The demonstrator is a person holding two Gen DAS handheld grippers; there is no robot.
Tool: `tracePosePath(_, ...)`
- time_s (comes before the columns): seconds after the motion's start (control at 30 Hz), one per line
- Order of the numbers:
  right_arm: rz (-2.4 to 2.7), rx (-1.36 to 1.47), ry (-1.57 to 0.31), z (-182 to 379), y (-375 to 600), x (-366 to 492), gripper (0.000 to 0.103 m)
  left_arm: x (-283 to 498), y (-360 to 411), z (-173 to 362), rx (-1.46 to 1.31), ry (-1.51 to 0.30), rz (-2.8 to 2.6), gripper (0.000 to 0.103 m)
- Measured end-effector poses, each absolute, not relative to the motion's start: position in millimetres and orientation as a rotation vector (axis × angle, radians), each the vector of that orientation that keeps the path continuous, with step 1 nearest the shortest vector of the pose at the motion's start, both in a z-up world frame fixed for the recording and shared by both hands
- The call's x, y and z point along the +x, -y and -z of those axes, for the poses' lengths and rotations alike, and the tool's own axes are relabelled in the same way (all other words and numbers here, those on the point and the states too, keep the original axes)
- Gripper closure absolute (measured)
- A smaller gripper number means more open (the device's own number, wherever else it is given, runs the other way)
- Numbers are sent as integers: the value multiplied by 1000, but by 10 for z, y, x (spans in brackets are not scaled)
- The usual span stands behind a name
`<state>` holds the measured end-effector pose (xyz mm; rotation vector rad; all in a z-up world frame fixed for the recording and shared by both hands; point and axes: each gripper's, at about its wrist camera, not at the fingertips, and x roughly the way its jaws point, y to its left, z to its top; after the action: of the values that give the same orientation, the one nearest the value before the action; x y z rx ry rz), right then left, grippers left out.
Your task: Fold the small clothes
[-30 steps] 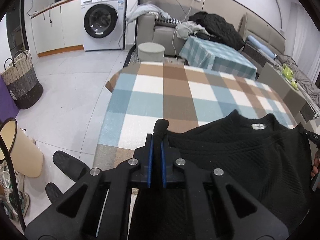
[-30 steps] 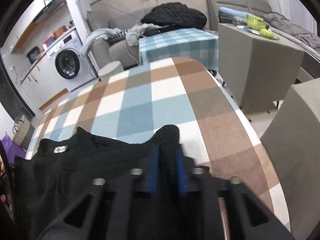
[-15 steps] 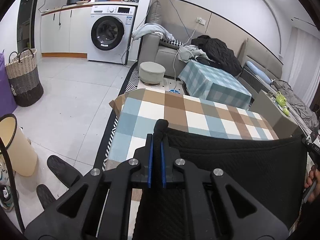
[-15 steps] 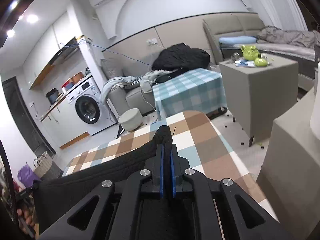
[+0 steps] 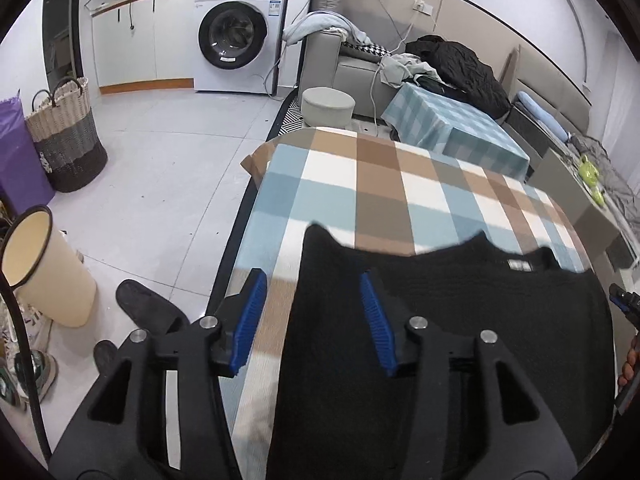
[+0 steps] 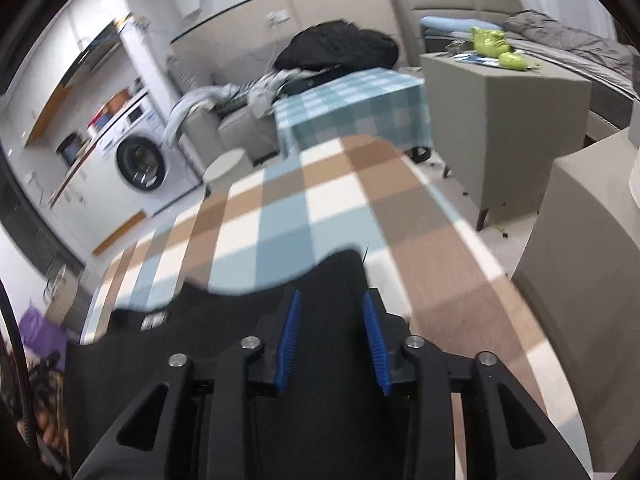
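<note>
Both grippers have let go since the earlier frame: left gripper (image 5: 312, 316) and right gripper (image 6: 331, 338) gape wide, holding nothing. The black sweater (image 5: 460, 344) lies on the checked table (image 5: 360, 184), filling the lower frame; the fold is laid down.

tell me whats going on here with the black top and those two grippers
A person with a handheld gripper in each hand is folding a black knit top on a table covered by a plaid cloth. Both the left gripper and the right gripper have their jaws open, hanging over the garment's two sides and gripping nothing. The top lies on the cloth with its collar label showing, not yet a compact fold.
</note>
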<state>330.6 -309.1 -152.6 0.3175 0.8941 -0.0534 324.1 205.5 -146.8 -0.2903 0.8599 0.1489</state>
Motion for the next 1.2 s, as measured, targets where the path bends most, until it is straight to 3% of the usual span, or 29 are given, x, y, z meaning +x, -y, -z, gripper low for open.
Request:
tracePosePath(0.13,-76,244,-977,1578,2769,3062,51,2933,-1843,1413,-277,-863,-97,51)
tracePosePath(0.53,-236,79,-1086,1802,2010,2389,37,2113,-746,1461,-135,-934,132,42)
tracePosePath(0.67,-244,17,-1062,1833,1909,2163,27,1924,-537,1654,-134,-995,169,40)
tracePosePath(0.77,-206,-132,-1043,1864,1864,1952,27,1772,-482,1701,-96,-987,155,39)
tracePosePath(1.2,-293,-228,-1038,1845,1372,1477,25,1321,103,1603,-13,-983,253,38)
